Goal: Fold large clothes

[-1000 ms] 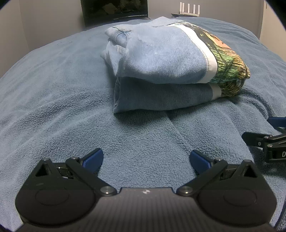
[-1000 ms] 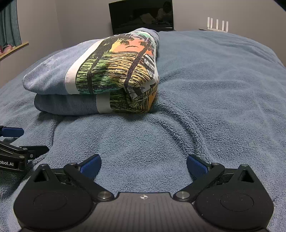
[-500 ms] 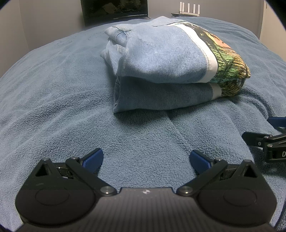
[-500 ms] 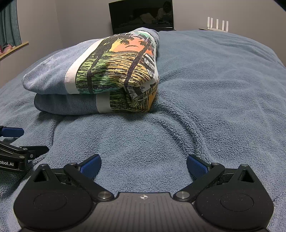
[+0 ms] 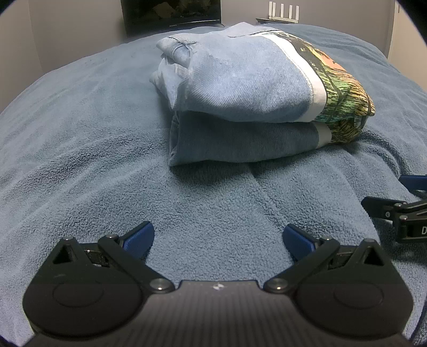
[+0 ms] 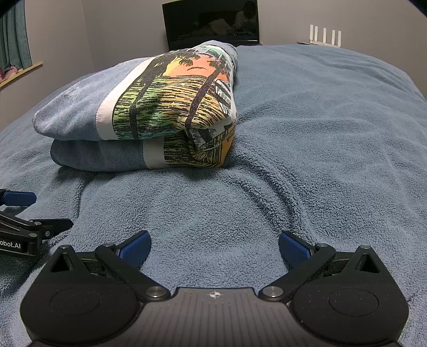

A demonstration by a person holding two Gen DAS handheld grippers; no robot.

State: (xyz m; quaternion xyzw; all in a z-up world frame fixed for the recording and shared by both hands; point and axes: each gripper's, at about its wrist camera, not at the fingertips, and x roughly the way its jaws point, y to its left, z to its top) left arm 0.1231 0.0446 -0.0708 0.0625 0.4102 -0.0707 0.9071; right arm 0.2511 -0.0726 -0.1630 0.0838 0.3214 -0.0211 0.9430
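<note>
A blue denim-coloured garment with a white band and a colourful palm-tree print lies folded in a thick stack [image 5: 248, 106] on the blue fleece bed cover [image 5: 80, 160]. It also shows in the right wrist view [image 6: 149, 114]. My left gripper [image 5: 218, 239] is open and empty, resting low on the cover well in front of the stack. My right gripper [image 6: 214, 244] is open and empty too, beside the left one and short of the stack's printed end. Each gripper shows at the edge of the other's view.
The bed cover [image 6: 320, 133] spreads wide to the right of the stack, with soft creases. A dark screen [image 6: 210, 24] and a white router [image 6: 324, 36] stand behind the bed by the wall. A curtain and sill [image 6: 16, 61] are at far left.
</note>
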